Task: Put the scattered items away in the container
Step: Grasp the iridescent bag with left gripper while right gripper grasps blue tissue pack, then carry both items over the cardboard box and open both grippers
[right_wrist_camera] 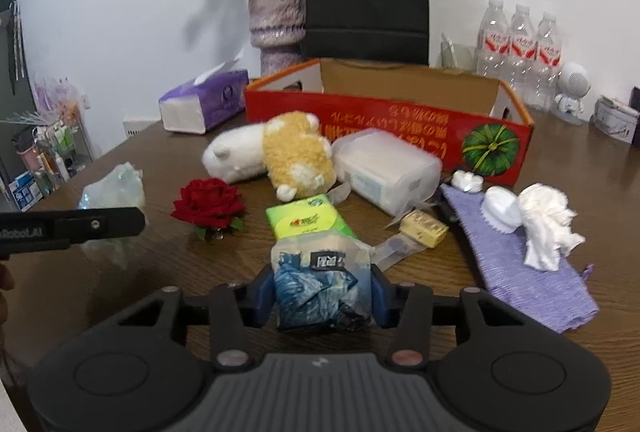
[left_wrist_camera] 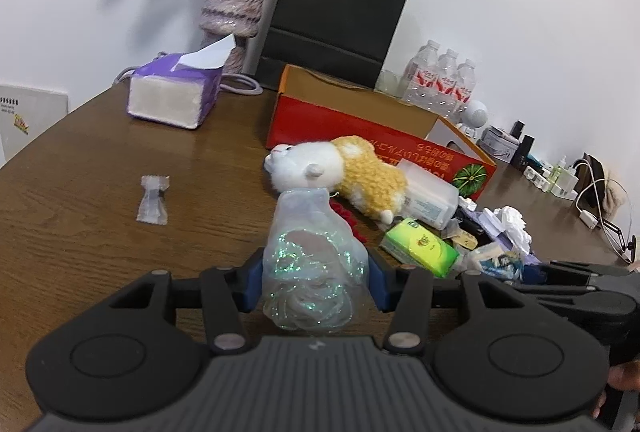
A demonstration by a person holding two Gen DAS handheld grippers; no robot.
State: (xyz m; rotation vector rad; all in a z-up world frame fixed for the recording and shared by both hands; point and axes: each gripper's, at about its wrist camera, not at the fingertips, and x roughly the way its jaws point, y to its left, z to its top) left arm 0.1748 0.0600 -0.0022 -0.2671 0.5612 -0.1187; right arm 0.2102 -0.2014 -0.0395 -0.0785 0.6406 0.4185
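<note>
My left gripper (left_wrist_camera: 316,280) is shut on a translucent glittery pouch (left_wrist_camera: 312,256), held just above the brown table. My right gripper (right_wrist_camera: 322,292) has its blue pads pressed on a blue-and-white packet (right_wrist_camera: 320,280) beside a green tissue pack (right_wrist_camera: 308,220). The open red cardboard box (right_wrist_camera: 400,120) stands behind the clutter. In front of it lie a white-and-yellow plush toy (right_wrist_camera: 280,152), a clear plastic box (right_wrist_camera: 384,168), a red rose (right_wrist_camera: 208,204), a yellow sweet (right_wrist_camera: 424,230) and a purple cloth (right_wrist_camera: 520,264) with crumpled white tissue (right_wrist_camera: 548,224). A small wrapped sweet (left_wrist_camera: 153,200) lies alone at the left.
A purple tissue box (left_wrist_camera: 172,92), a vase of dried flowers (left_wrist_camera: 232,4) and a black paper bag (left_wrist_camera: 336,16) stand at the back wall. Water bottles (right_wrist_camera: 520,52) and a white figurine (right_wrist_camera: 570,92) are at the back right. Chargers and cables (left_wrist_camera: 568,188) crowd the far right edge.
</note>
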